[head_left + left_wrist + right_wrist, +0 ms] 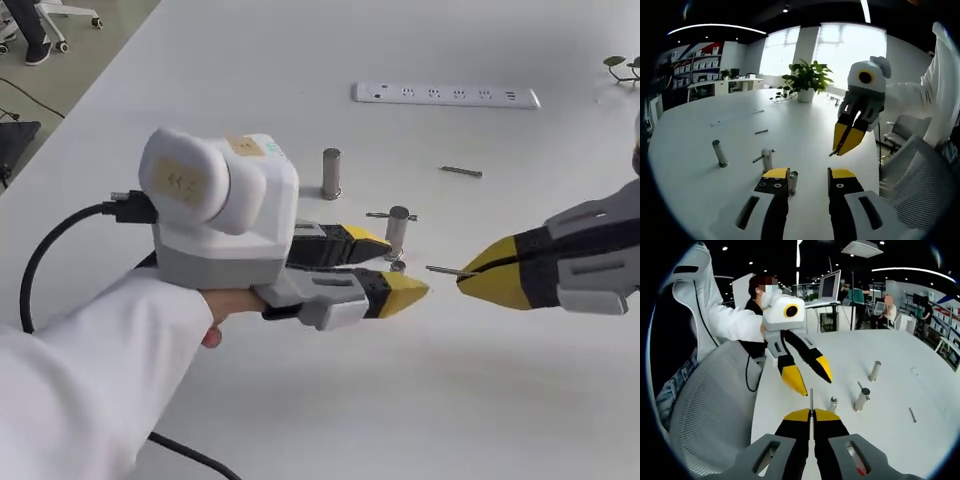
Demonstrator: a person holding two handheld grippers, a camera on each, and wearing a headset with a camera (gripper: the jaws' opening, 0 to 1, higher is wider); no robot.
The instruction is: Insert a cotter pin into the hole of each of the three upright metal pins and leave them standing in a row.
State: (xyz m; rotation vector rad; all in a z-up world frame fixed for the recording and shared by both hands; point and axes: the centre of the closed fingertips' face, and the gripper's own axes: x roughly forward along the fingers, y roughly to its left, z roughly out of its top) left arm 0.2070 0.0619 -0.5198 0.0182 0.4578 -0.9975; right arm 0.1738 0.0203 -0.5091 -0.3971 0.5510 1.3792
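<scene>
Right tool [462, 281] with cotter pin [445, 270], well inside table [400, 400]

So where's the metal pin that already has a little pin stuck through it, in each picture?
Head view: the metal pin with the cotter pin stands near the middle, just past the left gripper.
Left gripper view: the same pin is low, left of centre, above the left-hand jaw.
Right gripper view: it is low, right of centre.
Shared landmark: the bare metal pin, next in the row.
</scene>
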